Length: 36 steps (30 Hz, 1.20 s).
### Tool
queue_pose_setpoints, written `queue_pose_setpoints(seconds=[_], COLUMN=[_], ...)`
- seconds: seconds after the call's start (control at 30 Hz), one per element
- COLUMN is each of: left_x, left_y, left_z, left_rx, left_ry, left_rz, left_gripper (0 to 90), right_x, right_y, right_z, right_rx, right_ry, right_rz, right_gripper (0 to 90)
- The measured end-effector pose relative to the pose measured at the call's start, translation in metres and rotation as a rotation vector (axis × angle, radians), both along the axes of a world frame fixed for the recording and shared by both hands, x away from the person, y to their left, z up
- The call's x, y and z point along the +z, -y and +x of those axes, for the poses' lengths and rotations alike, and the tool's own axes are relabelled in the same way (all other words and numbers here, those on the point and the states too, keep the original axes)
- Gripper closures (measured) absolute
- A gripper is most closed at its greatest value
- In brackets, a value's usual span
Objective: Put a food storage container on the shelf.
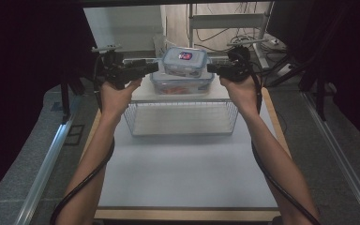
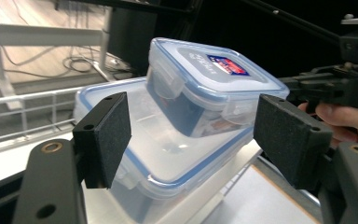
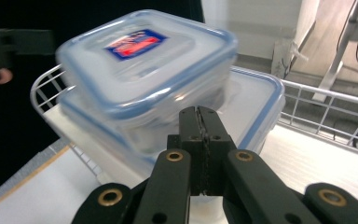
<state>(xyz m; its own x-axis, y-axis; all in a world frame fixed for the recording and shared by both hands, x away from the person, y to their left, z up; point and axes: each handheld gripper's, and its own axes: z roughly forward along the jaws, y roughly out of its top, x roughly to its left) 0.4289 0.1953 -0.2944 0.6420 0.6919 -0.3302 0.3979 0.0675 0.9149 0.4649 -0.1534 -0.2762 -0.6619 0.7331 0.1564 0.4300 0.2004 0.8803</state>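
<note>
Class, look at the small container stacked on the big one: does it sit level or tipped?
Tipped. The small container leans on the big container's lid, one edge raised, in the left gripper view.

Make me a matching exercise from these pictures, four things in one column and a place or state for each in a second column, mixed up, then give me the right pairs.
Things:
1. small container
2. large container
3. left gripper
4. right gripper

Places or states:
A. jaws pressed together, nothing between them
B. sits on top of the other box, red and blue label on its lid
C. jaws apart, pads off the boxes
D. lies underneath, on the wire shelf

Pairs: 1-B, 2-D, 3-C, 4-A
</note>
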Motion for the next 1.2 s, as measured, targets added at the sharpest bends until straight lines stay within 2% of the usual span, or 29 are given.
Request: queue_pose_setpoints(seconds=[0.13,0.23,0.37,0.43,0.53,0.57,0.6,0.7,0.8,0.9,1.0,1.13,1.2], left_x=[-0.001,-0.002,-0.002,-0.001,-0.001,0.0,0.0,-0.002,-0.004,-0.004,-0.005,-0.005,-0.006], left_y=[0.002,0.006,0.014,0.017,0.022,0.024,0.025,0.029,0.032,0.034,0.034,0.029,0.024], left_z=[0.0,0.001,0.006,0.01,0.018,0.02,0.021,0.021,0.018,0.015,0.015,0.01,0.005], left_rx=[0.017,0.049,0.12,0.141,0.123,0.122,0.111,0.102,0.092,0.091,0.095,0.105,0.105], left_ry=[0.006,0.017,0.019,0.014,-0.007,-0.012,-0.017,-0.034,-0.046,-0.046,-0.047,-0.03,-0.023], left_rz=[0.027,0.079,0.195,0.219,0.196,0.2,0.213,0.202,0.2,0.22,0.223,0.216,0.205], left_gripper=[27.3,29.1,51.7,64.6,76.5,79.7,81.1,85.1,85.6,85.1,81.2,77.8,76.4], right_x=[-0.006,-0.009,-0.013,-0.014,-0.016,-0.016,-0.016,-0.014,-0.013,-0.012,-0.012,-0.011,-0.011], right_y=[-0.002,-0.005,-0.008,-0.009,-0.011,-0.011,-0.011,-0.012,-0.012,-0.013,-0.014,-0.01,-0.005], right_z=[0.014,0.022,0.03,0.032,0.031,0.031,0.031,0.032,0.035,0.039,0.041,0.032,0.027], right_rx=[-0.014,-0.031,-0.049,-0.053,-0.049,-0.048,-0.048,-0.051,-0.057,-0.067,-0.073,-0.072,-0.068], right_ry=[-0.035,-0.042,-0.053,-0.055,-0.053,-0.049,-0.049,-0.049,-0.05,-0.053,-0.053,-0.021,-0.005], right_rz=[0.045,0.051,0.064,0.069,0.062,0.06,0.059,0.052,0.052,0.05,0.047,0.022,0.027], right_gripper=[89.5,89.3,88.8,88.9,88.9,88.9,88.9,89.0,89.0,89.0,88.9,87.9,87.6])
